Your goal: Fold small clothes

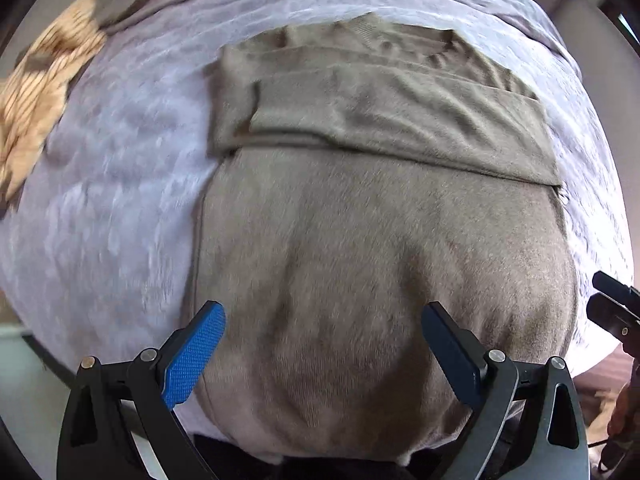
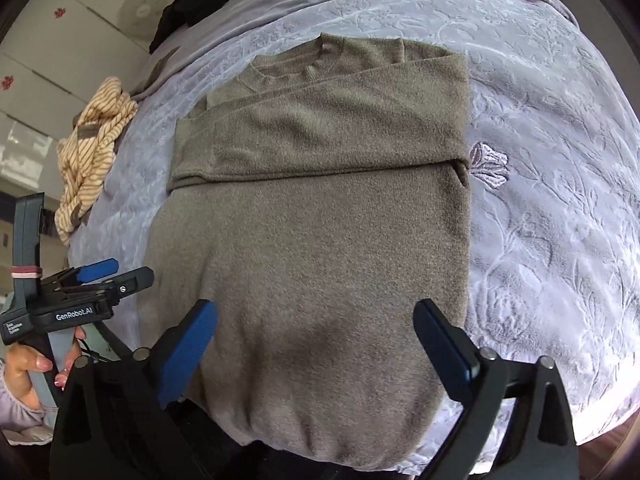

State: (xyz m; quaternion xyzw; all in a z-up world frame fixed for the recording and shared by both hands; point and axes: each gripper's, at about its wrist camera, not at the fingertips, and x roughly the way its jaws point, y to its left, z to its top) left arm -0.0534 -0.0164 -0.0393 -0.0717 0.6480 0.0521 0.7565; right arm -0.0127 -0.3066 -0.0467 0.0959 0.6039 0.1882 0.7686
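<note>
A grey-brown knit sweater (image 1: 360, 240) lies flat on the lilac bedspread (image 1: 120, 200), neckline at the far end, with both sleeves folded across the chest. It also shows in the right wrist view (image 2: 320, 220). My left gripper (image 1: 324, 320) is open and empty, above the sweater's near hem on its left side. My right gripper (image 2: 316, 320) is open and empty, above the near hem towards its right side. The left gripper (image 2: 120, 272) also shows at the left of the right wrist view, beside the sweater's left edge.
A crumpled cream striped garment (image 2: 92, 148) lies at the bed's far left, also in the left wrist view (image 1: 40, 92). Dark clothing (image 2: 192, 0) sits at the far end. An embroidered flower (image 2: 490, 166) marks the bedspread (image 2: 540, 160) right of the sweater. White cabinets (image 2: 60, 40) stand at left.
</note>
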